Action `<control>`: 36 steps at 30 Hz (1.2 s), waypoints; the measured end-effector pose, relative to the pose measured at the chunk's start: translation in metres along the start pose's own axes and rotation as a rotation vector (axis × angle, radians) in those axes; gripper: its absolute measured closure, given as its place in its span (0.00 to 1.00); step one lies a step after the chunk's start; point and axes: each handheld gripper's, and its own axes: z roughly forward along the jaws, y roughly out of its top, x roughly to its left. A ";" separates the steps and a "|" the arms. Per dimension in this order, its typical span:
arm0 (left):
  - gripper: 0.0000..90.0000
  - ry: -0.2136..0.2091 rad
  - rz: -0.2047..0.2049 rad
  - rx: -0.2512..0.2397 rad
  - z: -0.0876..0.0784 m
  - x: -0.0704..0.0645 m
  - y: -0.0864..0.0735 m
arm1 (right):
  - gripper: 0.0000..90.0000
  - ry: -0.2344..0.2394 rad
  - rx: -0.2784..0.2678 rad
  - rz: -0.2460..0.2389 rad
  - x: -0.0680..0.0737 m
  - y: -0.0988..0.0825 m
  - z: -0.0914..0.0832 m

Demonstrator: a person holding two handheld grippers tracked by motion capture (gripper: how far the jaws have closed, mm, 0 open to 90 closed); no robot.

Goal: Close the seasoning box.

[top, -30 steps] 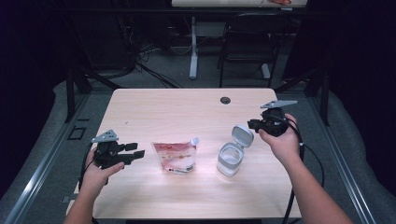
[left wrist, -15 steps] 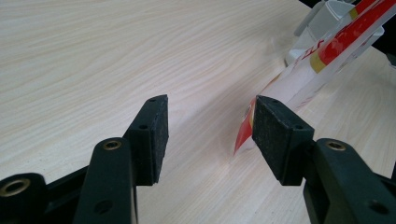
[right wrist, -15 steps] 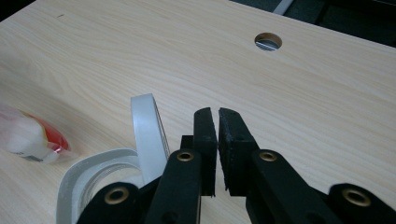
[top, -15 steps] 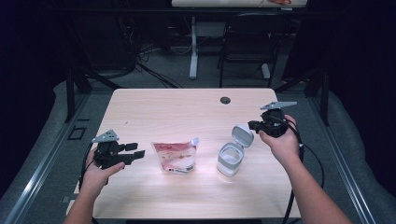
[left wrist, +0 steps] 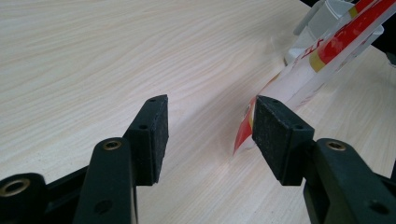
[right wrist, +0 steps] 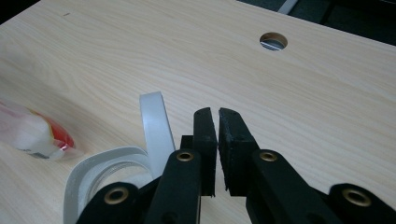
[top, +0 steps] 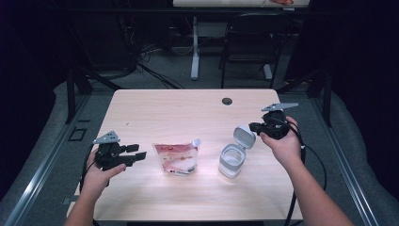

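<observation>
A clear pouch (top: 176, 158) with red print and a white spout lies flat at mid-table. In the left gripper view the pouch (left wrist: 299, 74) has its corner just beside the right jaw. My left gripper (top: 139, 151) (left wrist: 210, 112) is open, a short way left of the pouch, with nothing between its jaws. A white container (top: 231, 161) stands right of the pouch with its hinged lid (top: 244, 136) flipped up. My right gripper (top: 252, 126) (right wrist: 218, 114) is shut, empty, right beside the raised lid (right wrist: 154, 121). The container's rim (right wrist: 93, 170) shows low in that view.
The light wooden table (top: 188, 113) has a round cable hole (top: 227, 100) (right wrist: 273, 41) near its far edge. A chair (top: 249, 47) and desk legs stand on the floor beyond it. Dark floor rails run along both sides.
</observation>
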 end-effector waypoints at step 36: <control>0.51 -0.001 -0.002 0.004 0.001 0.001 -0.001 | 0.93 0.130 -0.023 -0.084 0.046 -0.012 -0.002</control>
